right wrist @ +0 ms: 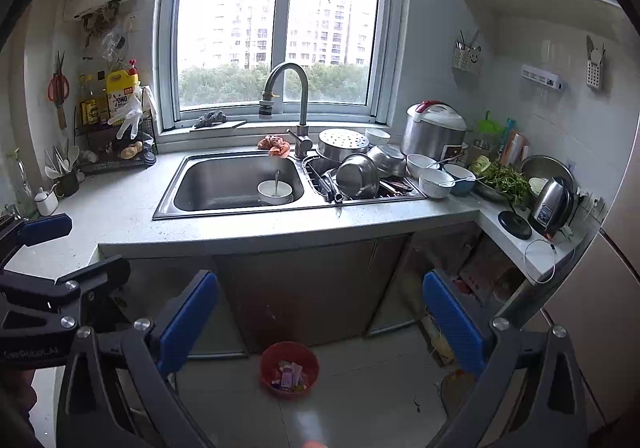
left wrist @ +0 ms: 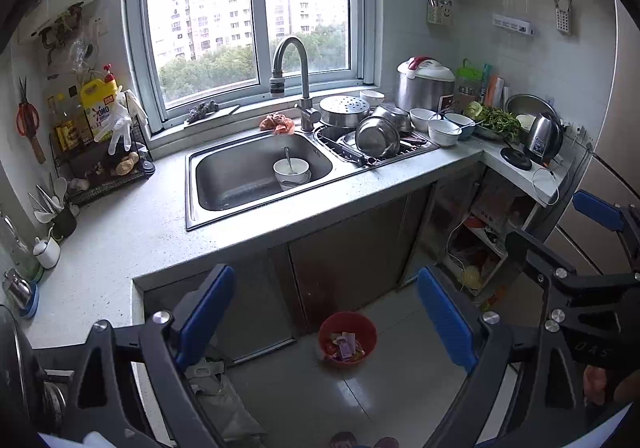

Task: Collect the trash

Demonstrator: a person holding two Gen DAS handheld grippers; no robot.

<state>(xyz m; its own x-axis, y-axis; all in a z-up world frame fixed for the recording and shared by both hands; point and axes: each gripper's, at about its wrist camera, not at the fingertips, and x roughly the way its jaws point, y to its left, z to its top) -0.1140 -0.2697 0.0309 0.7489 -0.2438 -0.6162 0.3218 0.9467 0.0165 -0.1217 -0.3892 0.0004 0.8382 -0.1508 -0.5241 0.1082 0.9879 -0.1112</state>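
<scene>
A small red bin stands on the tiled floor in front of the sink cabinet, with several colourful wrappers inside. My left gripper hangs open above and in front of the bin, nothing between its blue pads. My right gripper is open wide and empty too, with the bin low between its fingers in its own view. Each gripper shows at the edge of the other's view: the right gripper and the left gripper, side by side.
A steel sink holds a white bowl with a spoon. An orange cloth lies behind it by the faucet. Pots, bowls, a rice cooker, greens and a kettle crowd the right counter. Open shelves sit under it.
</scene>
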